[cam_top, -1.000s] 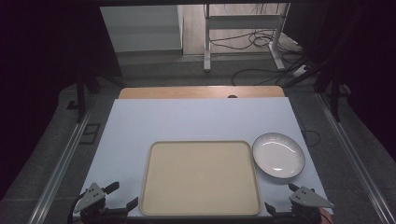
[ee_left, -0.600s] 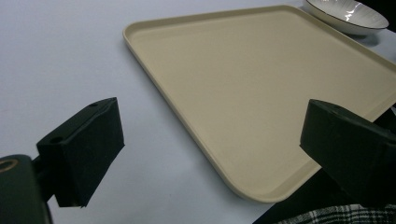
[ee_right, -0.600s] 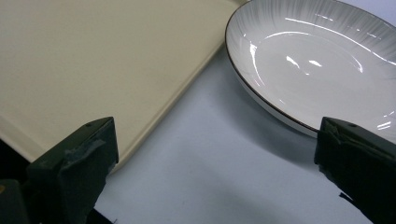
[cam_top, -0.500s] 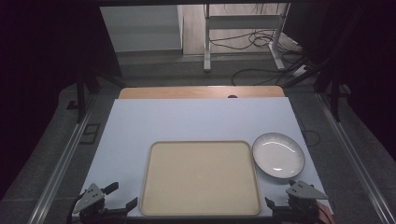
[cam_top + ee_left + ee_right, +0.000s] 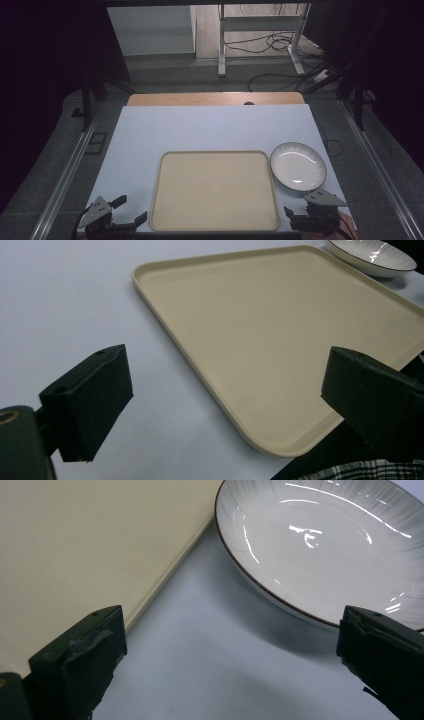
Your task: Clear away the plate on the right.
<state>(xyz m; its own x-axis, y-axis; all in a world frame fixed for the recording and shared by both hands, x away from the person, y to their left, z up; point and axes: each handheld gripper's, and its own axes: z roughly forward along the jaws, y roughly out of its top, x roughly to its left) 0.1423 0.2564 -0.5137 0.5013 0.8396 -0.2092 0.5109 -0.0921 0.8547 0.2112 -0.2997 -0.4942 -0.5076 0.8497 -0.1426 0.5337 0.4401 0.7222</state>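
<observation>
Two unmarked items: tray (image 5: 215,190), plate (image 5: 298,166).

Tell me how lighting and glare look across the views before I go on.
High view: dim, surroundings nearly black, small highlight on the white plate. Right gripper view: bright glare streaks inside the plate, soft shadow beneath its rim. Left gripper view: beige tray evenly lit, matte, sharp.

Quick count of what's out here: 1 beige tray (image 5: 215,190) and 1 white plate (image 5: 298,166) with a thin dark rim, both on 1 tabletop (image 5: 200,127) with a pale sheet over it. Then 2 tongs, 1 left (image 5: 131,211) and 1 right (image 5: 295,216), each with 2 black jaws, so 4 jaws total.
</observation>
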